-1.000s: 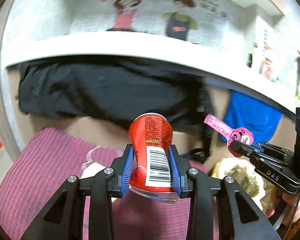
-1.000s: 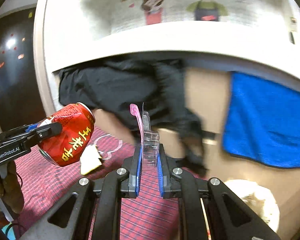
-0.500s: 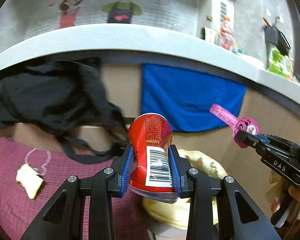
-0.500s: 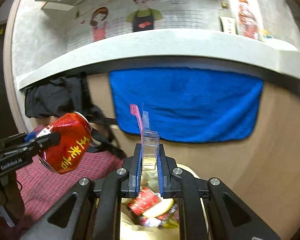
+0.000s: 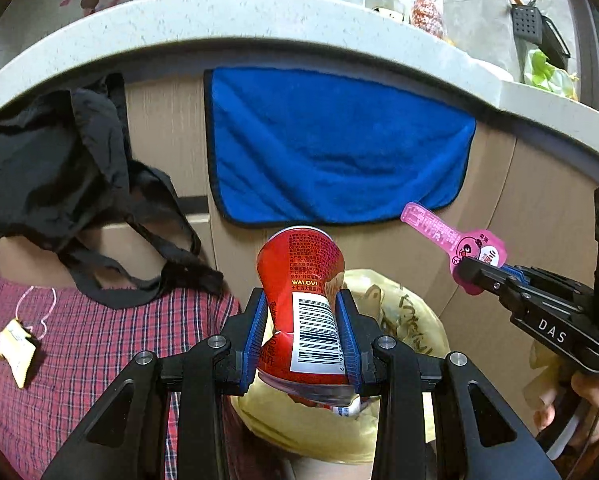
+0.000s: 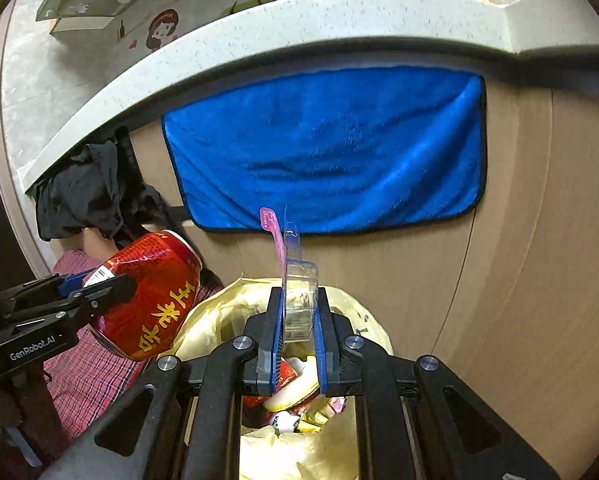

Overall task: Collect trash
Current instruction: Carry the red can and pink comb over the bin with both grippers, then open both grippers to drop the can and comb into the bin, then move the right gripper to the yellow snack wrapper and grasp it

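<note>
My left gripper point(image 5: 302, 334) is shut on a dented red drink can point(image 5: 304, 292), held above the near edge of a yellow trash bag point(image 5: 415, 320). The can also shows in the right wrist view point(image 6: 151, 300), left of the bag. My right gripper point(image 6: 297, 330) is shut on a clear plastic blister pack with a pink backing point(image 6: 295, 280), directly over the open bag point(image 6: 219, 312), which holds several wrappers. That pack shows in the left wrist view point(image 5: 451, 240), at the right.
A blue towel point(image 5: 331, 160) hangs on the wood cabinet front behind the bag. A black garment point(image 5: 51, 176) hangs to the left. A red plaid cloth point(image 5: 99, 340) with a small yellow wrapper point(image 5: 17, 344) lies left of the bag. A white countertop point(image 5: 259, 12) runs above.
Both grippers have swung right from the plaid cloth to the yellow bag, still holding the can and the blister pack. The bag's opening is now right under them.
</note>
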`<state>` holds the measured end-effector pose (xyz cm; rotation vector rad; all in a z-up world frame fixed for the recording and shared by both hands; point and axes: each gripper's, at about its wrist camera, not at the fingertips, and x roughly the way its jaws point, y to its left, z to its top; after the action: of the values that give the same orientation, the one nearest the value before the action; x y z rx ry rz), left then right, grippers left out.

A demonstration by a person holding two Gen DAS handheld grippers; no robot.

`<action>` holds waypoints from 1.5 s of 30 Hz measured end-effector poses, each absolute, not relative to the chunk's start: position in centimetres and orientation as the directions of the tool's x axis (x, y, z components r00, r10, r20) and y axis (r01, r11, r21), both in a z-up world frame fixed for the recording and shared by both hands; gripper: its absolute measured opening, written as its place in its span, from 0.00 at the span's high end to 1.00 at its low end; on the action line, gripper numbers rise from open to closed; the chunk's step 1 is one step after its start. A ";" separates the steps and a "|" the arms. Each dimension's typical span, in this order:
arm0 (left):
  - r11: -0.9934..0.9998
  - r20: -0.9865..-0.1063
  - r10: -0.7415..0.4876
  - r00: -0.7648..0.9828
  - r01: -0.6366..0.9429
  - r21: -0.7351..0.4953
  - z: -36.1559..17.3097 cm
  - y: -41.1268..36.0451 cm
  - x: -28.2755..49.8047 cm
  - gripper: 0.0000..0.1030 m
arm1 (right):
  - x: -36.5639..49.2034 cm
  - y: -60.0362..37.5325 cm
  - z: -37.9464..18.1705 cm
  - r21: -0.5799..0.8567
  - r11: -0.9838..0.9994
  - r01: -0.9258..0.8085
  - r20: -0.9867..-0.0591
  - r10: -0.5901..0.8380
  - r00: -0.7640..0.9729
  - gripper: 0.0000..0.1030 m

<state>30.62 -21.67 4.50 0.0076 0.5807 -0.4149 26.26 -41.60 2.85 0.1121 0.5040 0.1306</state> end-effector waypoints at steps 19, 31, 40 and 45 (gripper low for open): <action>0.906 -0.555 -0.415 0.721 0.383 -0.181 1.6 -21.9 31.7 0.65 | 27.6 -41.4 0.1 0.171 0.980 -0.105 -0.518 0.180 0.836 0.88; 0.860 -0.543 -0.509 0.668 0.424 -0.284 2.4 -19.9 32.9 0.51 | 27.7 -40.3 -0.6 0.135 0.984 -0.117 -0.539 0.173 0.824 0.60; 0.921 -0.509 -0.390 0.767 0.325 -0.214 5.1 -14.3 30.2 0.50 | 26.3 -37.9 2.0 0.119 0.984 -0.136 -0.510 0.178 0.842 0.60; 0.936 -0.498 -0.350 0.793 0.277 -0.216 6.0 -10.5 29.0 0.50 | 25.5 -34.7 3.4 0.105 0.977 -0.184 -0.492 0.212 0.845 0.60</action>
<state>29.01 -10.50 5.95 -0.1347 0.5606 -0.3384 25.52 -34.70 3.38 0.0550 0.5251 0.2087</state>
